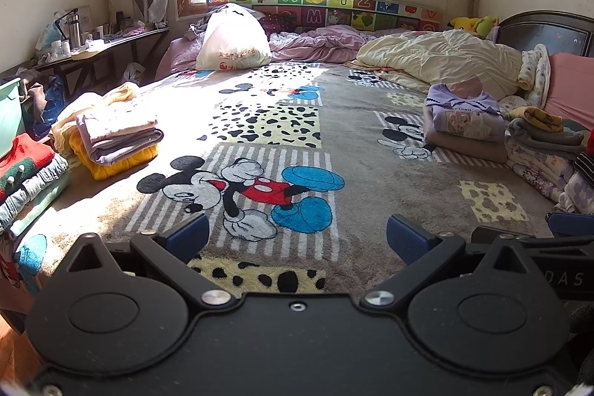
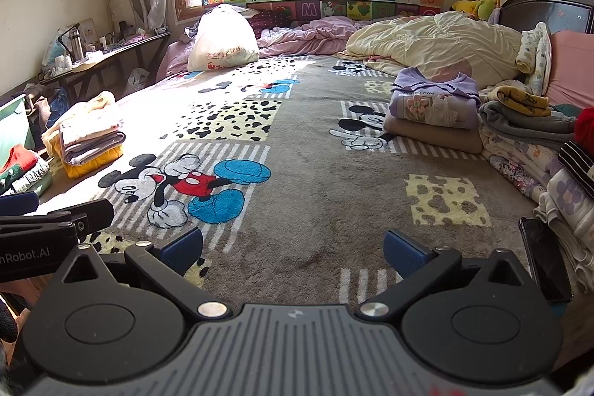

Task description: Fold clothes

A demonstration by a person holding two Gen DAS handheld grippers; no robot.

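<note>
Both tongs (image 1: pixel 297 240) (image 2: pixel 293 249) gape above the cartoon blanket (image 1: pixel 334 151), folded stacks (image 1: pixel 118 143) alongside.

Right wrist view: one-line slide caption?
Open right hand-held gripper over the Mickey blanket, folded stacks on both sides, phone at right.

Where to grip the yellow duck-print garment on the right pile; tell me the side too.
Grip the yellow garment by its near loose edge, coming from the left over the bare blanket. It lies crumpled atop the grey fleece, so that edge likely lifts free; the right gripper, jaws open, is nearest.
</note>
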